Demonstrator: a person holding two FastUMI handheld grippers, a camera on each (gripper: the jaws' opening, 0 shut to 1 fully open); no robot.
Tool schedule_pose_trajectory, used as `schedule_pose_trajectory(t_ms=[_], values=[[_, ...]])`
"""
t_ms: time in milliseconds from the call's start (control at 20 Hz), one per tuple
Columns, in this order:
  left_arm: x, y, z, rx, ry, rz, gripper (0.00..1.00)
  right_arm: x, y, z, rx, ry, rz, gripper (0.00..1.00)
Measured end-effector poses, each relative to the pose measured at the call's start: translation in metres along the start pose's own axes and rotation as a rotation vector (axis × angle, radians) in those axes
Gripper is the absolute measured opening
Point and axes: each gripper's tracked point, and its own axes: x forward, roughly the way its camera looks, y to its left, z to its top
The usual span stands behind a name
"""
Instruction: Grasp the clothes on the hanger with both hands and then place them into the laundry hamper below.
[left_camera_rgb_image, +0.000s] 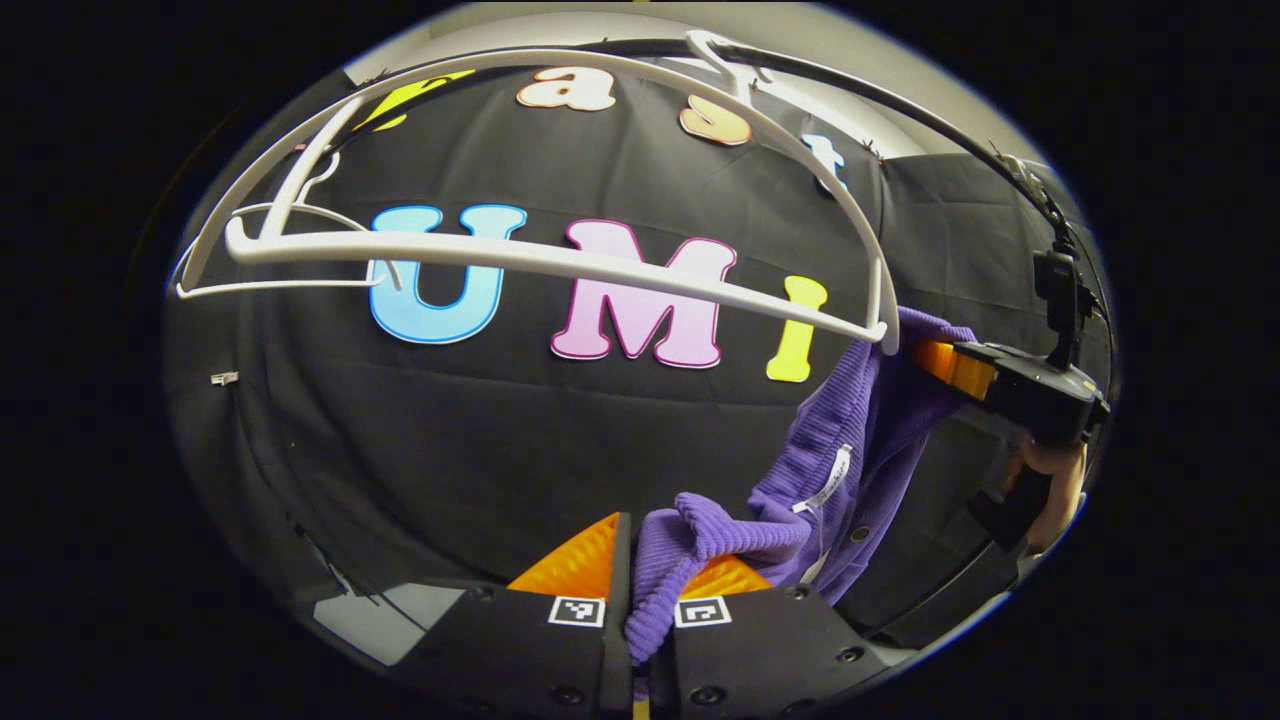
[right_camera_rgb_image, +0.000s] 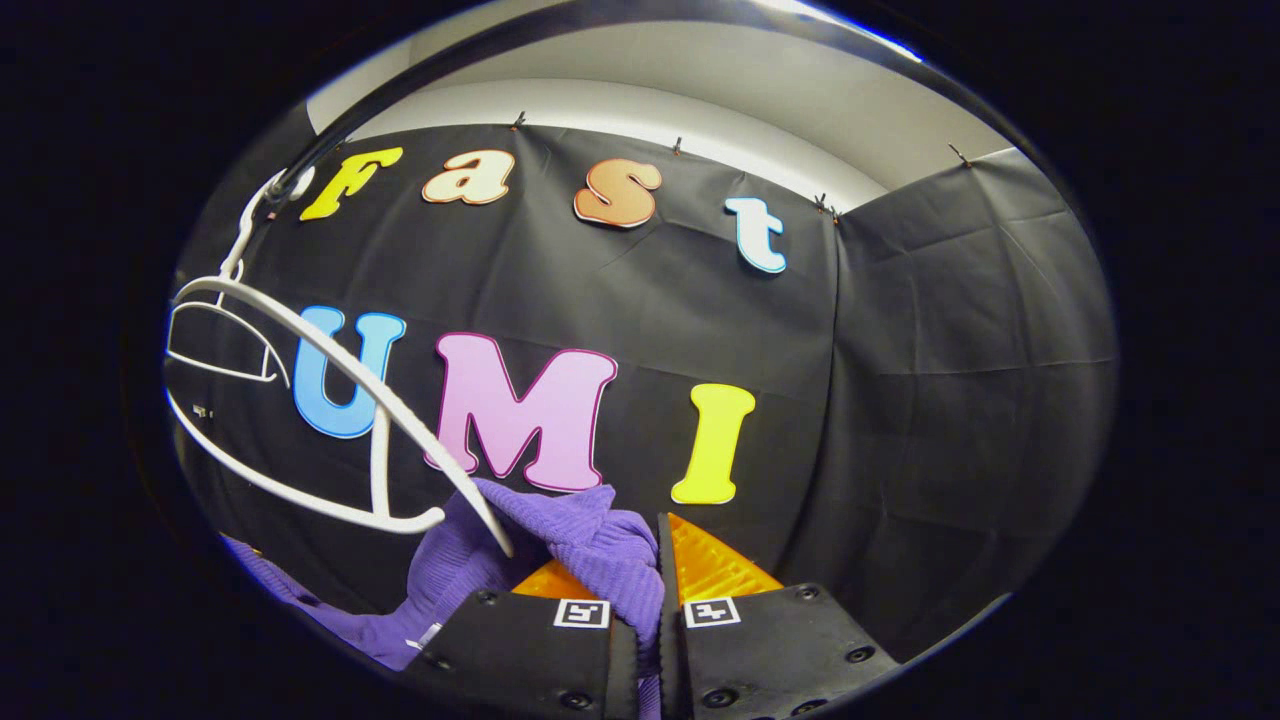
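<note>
Gripping the purple garment (left_camera_rgb_image: 690, 545) in both closed sets of jaws, you had it nearly clear of the white hanger (left_camera_rgb_image: 560, 262), snagged only at its right tip. Advice: draw rightward off that tip before lowering.

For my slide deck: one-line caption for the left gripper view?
Left gripper shut on purple garment, pulled off the white hanger; right gripper holds its other end.
</note>
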Motion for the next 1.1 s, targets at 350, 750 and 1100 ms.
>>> schedule_pose_trajectory(t_ms=[350, 750, 1100], values=[[-0.023, -0.006, -0.017, -0.011, 0.025, -0.005, 0.11, -0.044, 0.014, -0.054, -0.018, 0.158, 0.071, 0.13], [-0.053, 0.001, -0.029, -0.011, 0.05, 0.003, 0.11, -0.119, 0.128, -0.065, 0.124, 0.305, 0.412, 0.13], [-0.064, 0.03, -0.045, -0.035, 0.103, 0.058, 0.1, -0.147, 0.184, -0.083, 0.225, 0.449, 0.579, 0.13]])
